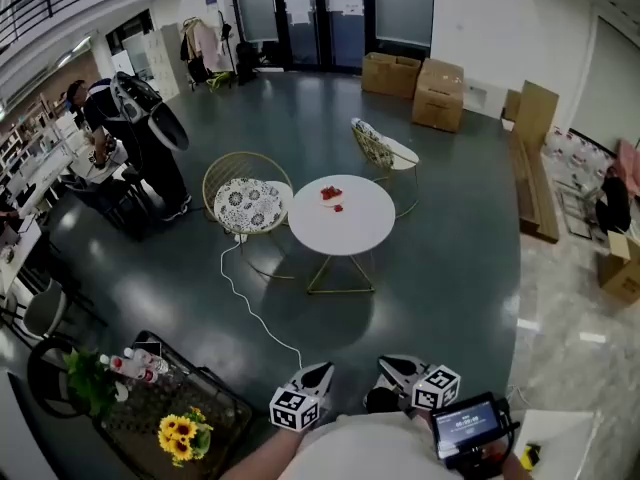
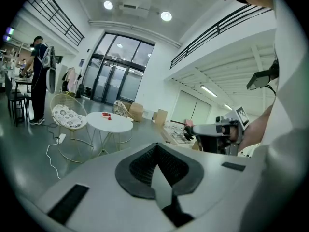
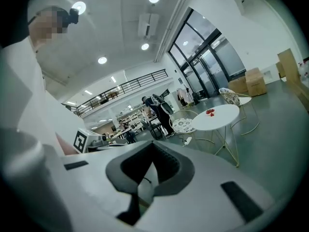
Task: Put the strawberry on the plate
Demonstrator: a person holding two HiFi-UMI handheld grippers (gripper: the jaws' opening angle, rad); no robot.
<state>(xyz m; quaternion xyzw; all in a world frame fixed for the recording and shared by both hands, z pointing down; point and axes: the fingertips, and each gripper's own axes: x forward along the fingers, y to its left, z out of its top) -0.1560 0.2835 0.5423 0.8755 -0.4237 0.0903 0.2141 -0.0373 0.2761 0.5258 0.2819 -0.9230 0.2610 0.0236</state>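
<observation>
Head view: left gripper (image 1: 318, 374) and right gripper (image 1: 396, 367), closed and empty, hang far from the strawberry (image 1: 331, 195) on the table (image 1: 368, 236); floor cable (image 1: 246, 305) could trip the approach.

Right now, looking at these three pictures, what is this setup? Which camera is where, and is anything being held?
There is no robot here: a person holds a two-jaw tool in each hand. The head view comes from a camera on the person's head, looking steeply down. The left gripper and right gripper show at its bottom edge. The other two pictures come from cameras riding on those grippers, looking along their jaws. Both pairs of jaws are together, with nothing between them. Some way ahead stands a round white table with small red pieces on it, likely strawberries; they are too far away to tell more.
</observation>
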